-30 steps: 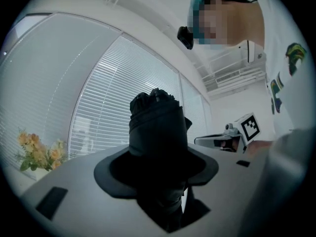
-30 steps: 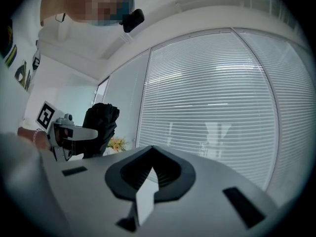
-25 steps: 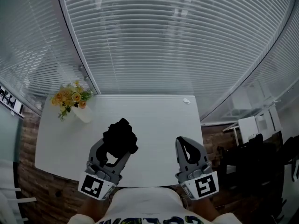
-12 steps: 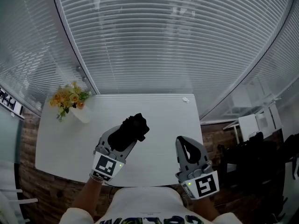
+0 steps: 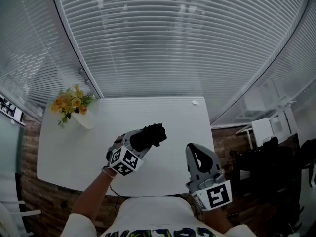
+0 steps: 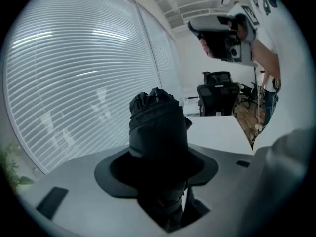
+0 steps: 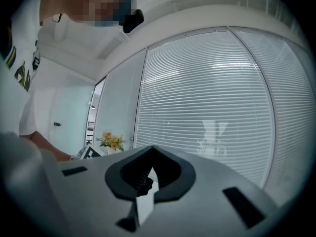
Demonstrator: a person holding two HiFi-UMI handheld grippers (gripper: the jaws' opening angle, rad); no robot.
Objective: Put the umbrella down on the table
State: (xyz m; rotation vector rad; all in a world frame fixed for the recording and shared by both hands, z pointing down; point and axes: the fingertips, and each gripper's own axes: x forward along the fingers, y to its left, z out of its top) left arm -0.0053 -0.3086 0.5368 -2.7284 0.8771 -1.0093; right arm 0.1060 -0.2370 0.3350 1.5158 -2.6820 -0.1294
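Note:
A folded black umbrella [image 5: 152, 135] sticks out of my left gripper [image 5: 143, 140], which is shut on it over the middle of the white table [image 5: 69, 152]. Whether the umbrella touches the tabletop I cannot tell. In the left gripper view the umbrella [image 6: 157, 127] fills the hollow between the grey jaws and points away over the table [image 6: 217, 132]. My right gripper [image 5: 196, 154] hangs at the table's near right edge, its jaws together with nothing in them. The right gripper view shows only a thin slit between its jaws [image 7: 150, 174].
A white vase of yellow flowers [image 5: 74, 105] stands at the table's far left corner. A small white object [image 5: 195, 102] lies at the far right corner. Window blinds [image 5: 173, 43] close off the far side. Black office chairs [image 5: 269, 154] stand to the right.
My left gripper has sunk toward the table and swung right with the umbrella, rolling so its marker cube faces up. The umbrella now points right. The right gripper has not moved.

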